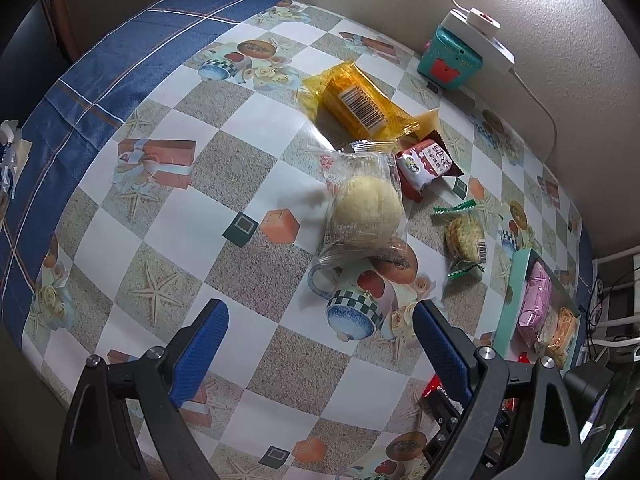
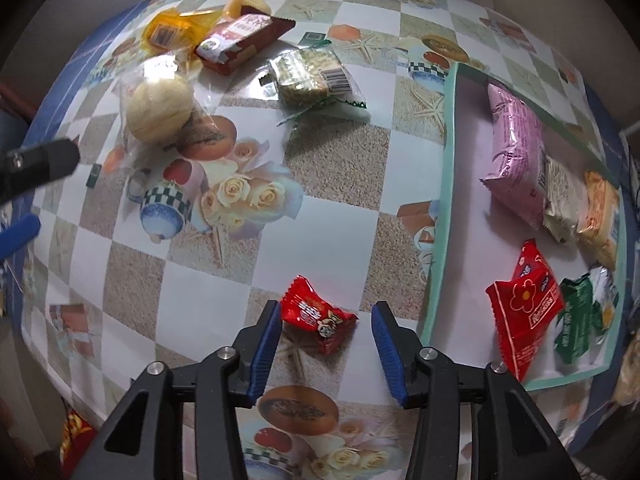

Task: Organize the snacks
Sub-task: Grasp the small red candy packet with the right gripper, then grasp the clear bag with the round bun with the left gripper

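My right gripper [image 2: 326, 326] is open, its blue fingers either side of a small red candy packet [image 2: 318, 320] lying on the tablecloth; the left pad touches or nearly touches it. My left gripper [image 1: 320, 336] is open and empty above the cloth, short of a clear-wrapped pale bun [image 1: 366, 208]. Loose snacks lie beyond: a yellow wrapped cake [image 1: 360, 100], a red-brown biscuit pack [image 1: 426, 164] and a green-edged cracker pack [image 1: 466, 236]. The teal tray [image 2: 438, 216] holds a pink pack [image 2: 516, 152], a red pack [image 2: 524, 304], a green pack [image 2: 578, 316] and others.
A teal tin [image 1: 450, 56] and a white power strip [image 1: 486, 36] with its cable stand at the wall. The table's blue-bordered edge [image 1: 80, 92] runs on the left. The left gripper's finger [image 2: 20, 232] shows at the right view's left edge.
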{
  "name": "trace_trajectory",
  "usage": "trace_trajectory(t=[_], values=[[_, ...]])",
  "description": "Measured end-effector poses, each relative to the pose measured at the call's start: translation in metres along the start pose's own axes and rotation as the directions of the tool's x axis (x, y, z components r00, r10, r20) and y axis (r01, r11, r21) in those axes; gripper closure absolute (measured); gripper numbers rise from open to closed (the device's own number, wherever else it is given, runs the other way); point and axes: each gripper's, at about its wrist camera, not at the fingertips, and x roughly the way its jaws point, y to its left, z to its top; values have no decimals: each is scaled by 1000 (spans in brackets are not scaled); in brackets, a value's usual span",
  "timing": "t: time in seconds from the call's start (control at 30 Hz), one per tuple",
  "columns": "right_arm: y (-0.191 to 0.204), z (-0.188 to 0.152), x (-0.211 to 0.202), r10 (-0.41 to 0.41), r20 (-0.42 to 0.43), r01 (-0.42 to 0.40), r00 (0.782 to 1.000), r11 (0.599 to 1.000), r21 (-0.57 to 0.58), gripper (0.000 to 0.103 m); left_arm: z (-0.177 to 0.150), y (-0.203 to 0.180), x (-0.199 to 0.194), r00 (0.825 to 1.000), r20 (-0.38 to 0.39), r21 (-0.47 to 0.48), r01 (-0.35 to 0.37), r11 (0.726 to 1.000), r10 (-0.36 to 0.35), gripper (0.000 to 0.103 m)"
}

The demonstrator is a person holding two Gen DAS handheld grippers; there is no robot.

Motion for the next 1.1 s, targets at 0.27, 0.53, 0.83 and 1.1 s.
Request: trace_trajectory(t=[0.27, 0.53, 0.83, 1.1], values=[[13, -8, 10, -46, -17, 45, 999, 998, -42, 52, 0, 0, 0, 1000, -2, 0, 2, 1000, -2, 9], [15, -8, 20, -11, -4, 11, 1000, 1000, -10, 65, 1, 2, 4, 1000, -9, -13, 0, 1000, 0, 9], [-4, 2, 23, 34, 31, -35, 999, 999, 33, 81, 6, 3, 18, 999, -32, -28, 11, 1000, -12, 9], [-24, 30, 14, 63, 106, -71, 992, 994, 77, 82, 25, 10, 31, 998, 14, -74, 59, 996, -59, 9]])
